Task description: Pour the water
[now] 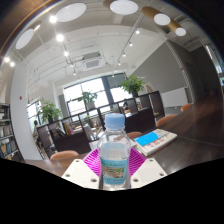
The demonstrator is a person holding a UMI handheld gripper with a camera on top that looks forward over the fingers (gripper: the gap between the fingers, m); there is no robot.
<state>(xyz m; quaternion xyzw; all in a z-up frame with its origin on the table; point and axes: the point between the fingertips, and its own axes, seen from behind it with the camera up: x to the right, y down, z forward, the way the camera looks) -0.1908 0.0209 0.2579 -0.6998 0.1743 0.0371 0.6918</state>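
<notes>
Tongs (114, 172) clenched on clear water bottle (115, 150), pink pads (94, 163) pressing both sides. Bottle upright, long axis vertical, white cap (115, 120) up, held above dark table (190, 135). Water level indiscernible.

hand-held gripper (114, 172) clamped on upright water bottle (115, 150) | table (190, 150) beyond | plants (133, 85) behind

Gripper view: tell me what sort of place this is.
Probably an open office or lounge. Round ceiling lights hang overhead, potted plants stand by big windows, and chairs sit around tables. The gripper is shut on a water bottle.
</notes>
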